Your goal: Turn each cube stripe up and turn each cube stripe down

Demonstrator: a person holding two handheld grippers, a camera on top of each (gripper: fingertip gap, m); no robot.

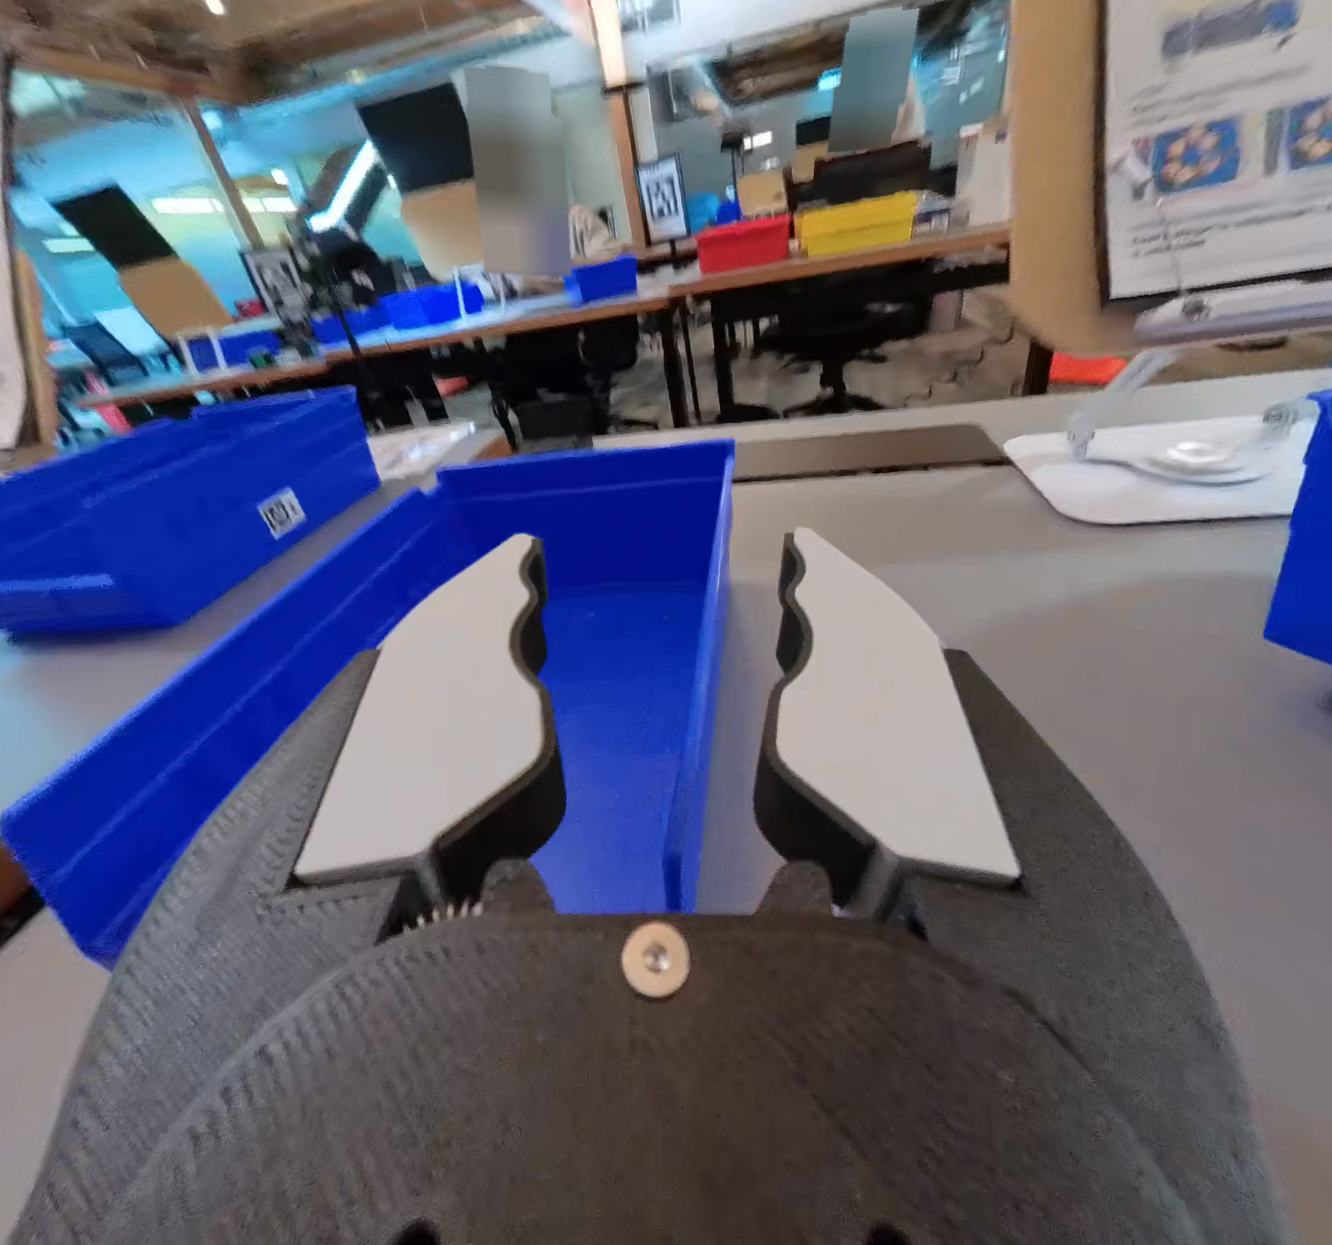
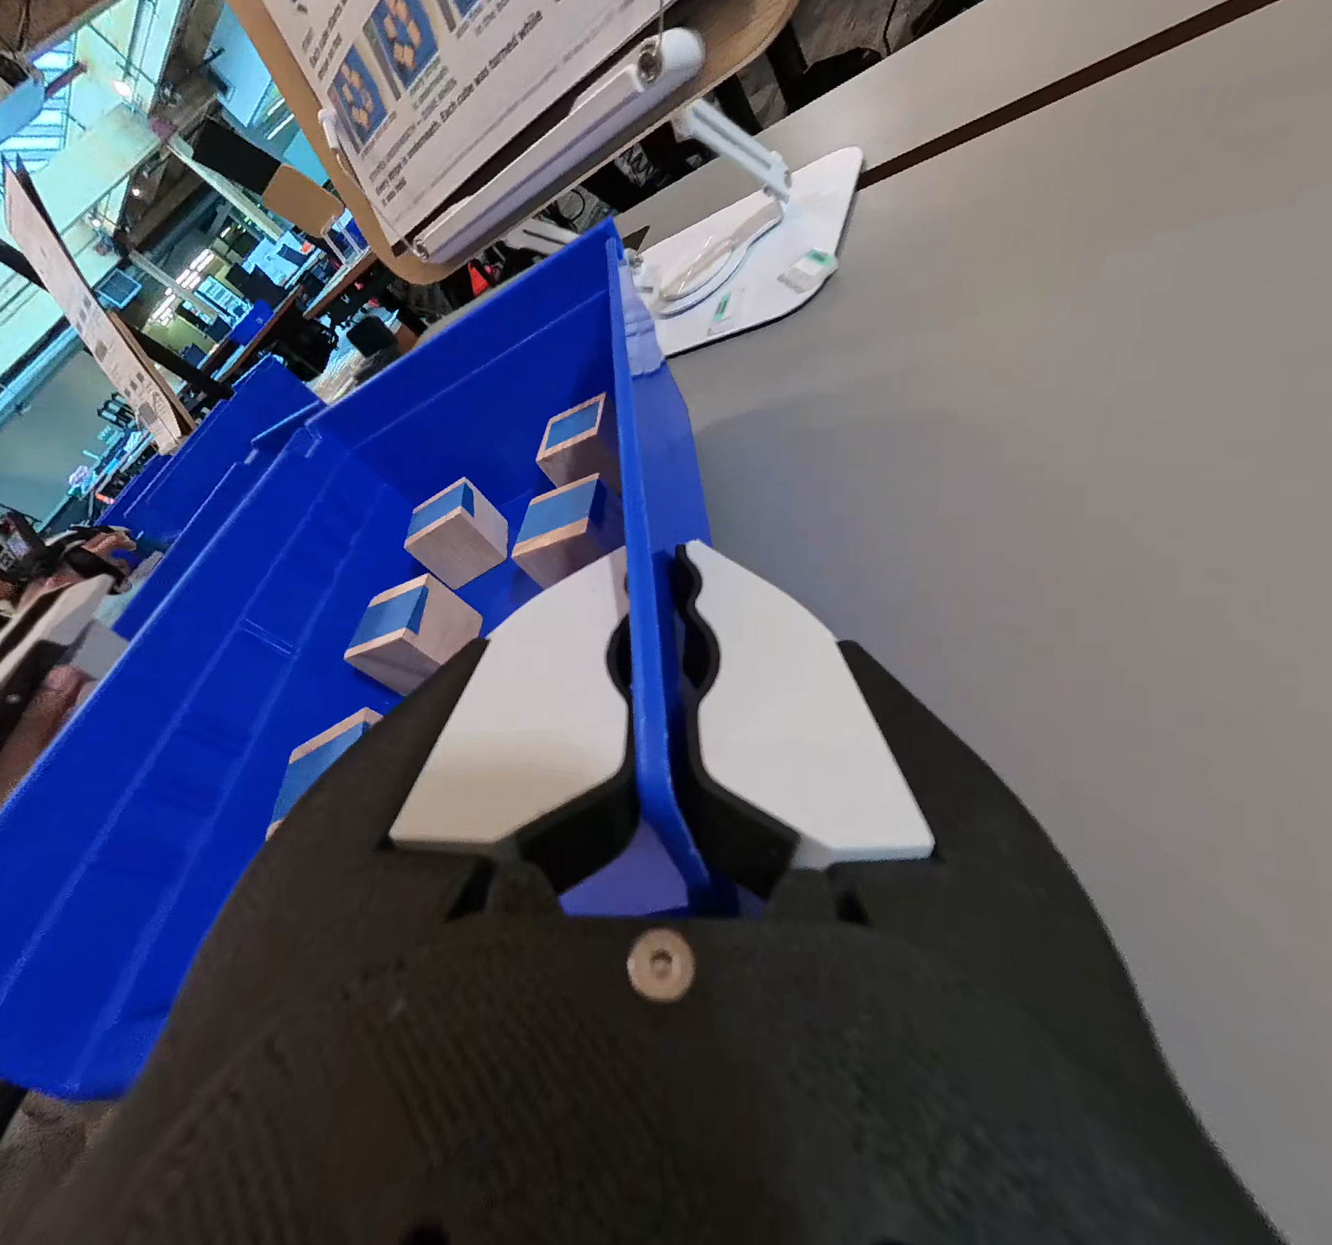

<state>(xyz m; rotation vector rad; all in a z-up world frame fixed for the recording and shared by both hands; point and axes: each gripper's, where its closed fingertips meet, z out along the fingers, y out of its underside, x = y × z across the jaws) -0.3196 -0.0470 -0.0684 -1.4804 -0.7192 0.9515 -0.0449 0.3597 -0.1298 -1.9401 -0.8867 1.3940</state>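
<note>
Several wooden cubes lie in a blue bin in the right wrist view, each with a blue stripe face showing on its upper side: one at the far end, two in the middle, one nearer. Another is partly hidden behind my fingers. My right gripper is shut on the bin's right wall. My left gripper is open and empty. It hovers over the right wall of another blue bin that shows no cubes.
A white stand holding an instruction sheet is on the grey table past the bin; it also shows in the left wrist view. More blue bins sit at left and right. A person's sleeve is at far left.
</note>
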